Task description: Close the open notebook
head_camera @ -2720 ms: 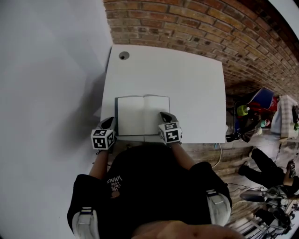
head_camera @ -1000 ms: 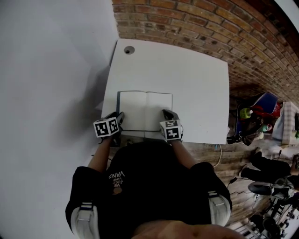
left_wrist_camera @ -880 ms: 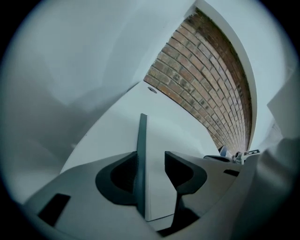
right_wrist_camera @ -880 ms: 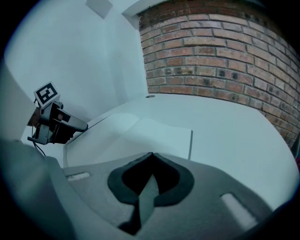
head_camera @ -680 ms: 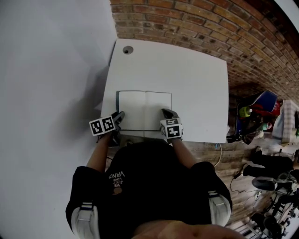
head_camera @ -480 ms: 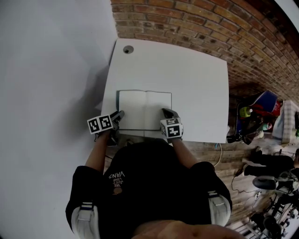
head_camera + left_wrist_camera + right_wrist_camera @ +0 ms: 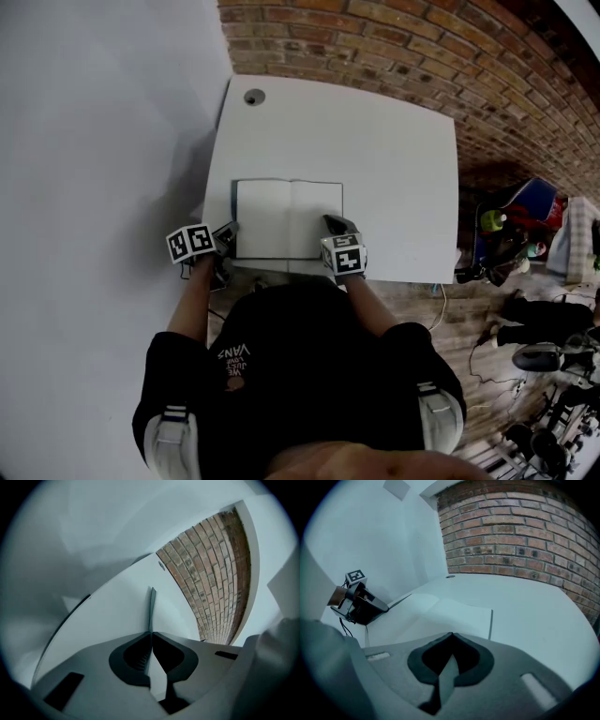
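Notebook (image 7: 286, 217), one, lies open on the white table (image 7: 394, 150) near its front edge; two claws flank it; left claw (image 7: 228, 228) has just been closing and pinches the left cover's edge; right claw (image 7: 331, 221), pressed together, points at the right page's near corner; one cable hole (image 7: 254, 97) sits far left.

Our left gripper (image 7: 226, 232), tilted onto its side, has just been closing its jaws, which pinch the left cover edge of the notebook (image 7: 281, 217). To its right, our right gripper (image 7: 331, 223) points downward with its jaws together. Both our forearms reach forward.
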Demonstrator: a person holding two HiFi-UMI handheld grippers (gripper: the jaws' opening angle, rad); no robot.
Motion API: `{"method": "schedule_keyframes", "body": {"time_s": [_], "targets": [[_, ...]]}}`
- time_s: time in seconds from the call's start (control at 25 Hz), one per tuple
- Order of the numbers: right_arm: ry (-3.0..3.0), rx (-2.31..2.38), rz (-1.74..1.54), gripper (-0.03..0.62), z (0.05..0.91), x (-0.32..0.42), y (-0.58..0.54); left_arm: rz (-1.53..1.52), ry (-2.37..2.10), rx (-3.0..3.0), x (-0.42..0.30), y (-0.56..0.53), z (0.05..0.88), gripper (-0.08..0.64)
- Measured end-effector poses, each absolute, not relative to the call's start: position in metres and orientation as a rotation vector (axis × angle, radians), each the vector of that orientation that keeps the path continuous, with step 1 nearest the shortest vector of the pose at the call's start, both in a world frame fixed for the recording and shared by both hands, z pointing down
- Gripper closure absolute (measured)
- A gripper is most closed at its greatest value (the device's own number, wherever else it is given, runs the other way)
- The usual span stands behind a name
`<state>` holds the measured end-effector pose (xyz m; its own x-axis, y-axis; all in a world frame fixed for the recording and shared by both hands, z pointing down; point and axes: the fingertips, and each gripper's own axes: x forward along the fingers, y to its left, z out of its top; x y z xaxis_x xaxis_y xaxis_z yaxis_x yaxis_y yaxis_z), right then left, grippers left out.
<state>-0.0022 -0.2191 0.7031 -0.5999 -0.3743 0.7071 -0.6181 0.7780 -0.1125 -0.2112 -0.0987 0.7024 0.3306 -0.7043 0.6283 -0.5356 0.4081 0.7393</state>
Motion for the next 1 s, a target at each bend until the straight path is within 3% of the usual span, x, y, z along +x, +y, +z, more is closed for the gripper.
{"method": "schedule_keyframes", "body": {"time_s": [1.0], "targets": [[-2.282, 0.72, 0.548, 0.594, 0.703, 0.004, -0.22, -0.421, -1.062, 1.57, -0.141, -0.129, 0.582, 0.534]]}}
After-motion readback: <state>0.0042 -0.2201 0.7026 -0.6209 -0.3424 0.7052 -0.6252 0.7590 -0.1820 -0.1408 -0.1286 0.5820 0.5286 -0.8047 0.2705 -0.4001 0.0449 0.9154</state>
